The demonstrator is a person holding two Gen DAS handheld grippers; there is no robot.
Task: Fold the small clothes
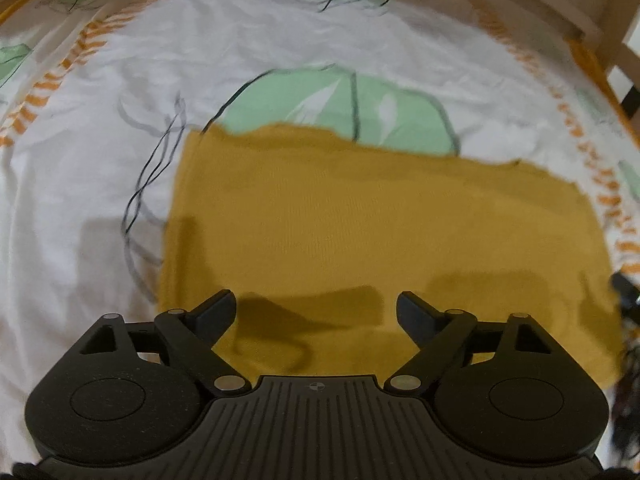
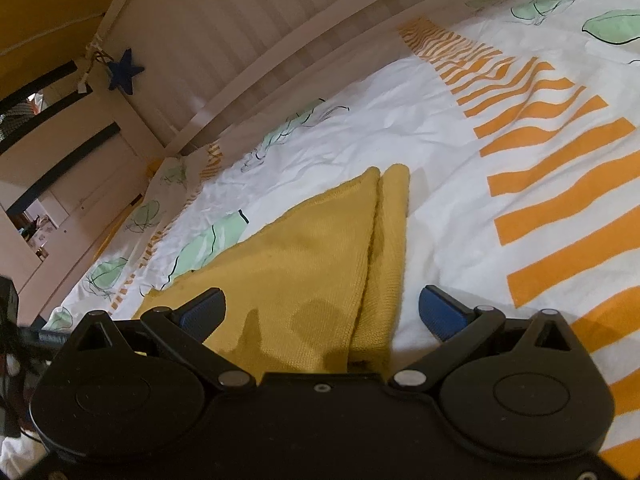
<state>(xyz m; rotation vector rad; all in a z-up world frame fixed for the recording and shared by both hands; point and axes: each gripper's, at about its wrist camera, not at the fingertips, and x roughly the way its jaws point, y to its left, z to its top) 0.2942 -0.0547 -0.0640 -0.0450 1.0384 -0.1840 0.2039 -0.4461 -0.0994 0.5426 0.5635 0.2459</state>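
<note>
Jaws on both grippers are standing spread wide, gripping nothing. Left gripper [image 1: 316,312]: black fingers [image 1: 218,314] are hovering over the near edge of the garment, casting shadows on it; whether they are touching the cloth cannot be told. Right gripper [image 2: 322,312]: blue-padded fingers [image 2: 442,314] are straddling the garment's near right edge, one over the fabric, the other over bare sheet.

Mustard-yellow knit garment [image 1: 360,216]: lying flat on the bed as a folded, roughly rectangular panel in the left wrist view; in the right wrist view [image 2: 304,264] it is showing a folded flap running along its right side, tapering to two rounded tips at the far end.

White bedsheet [image 1: 80,184]: spreading beneath the garment, printed with mint-green leaf shapes [image 1: 332,104] and orange stripes [image 2: 560,208], lightly wrinkled.

Pale wooden bed rail [image 2: 280,36]: running along the far side of the bed. Dark blue star ornament [image 2: 125,70]: hanging at the rail's left end.
</note>
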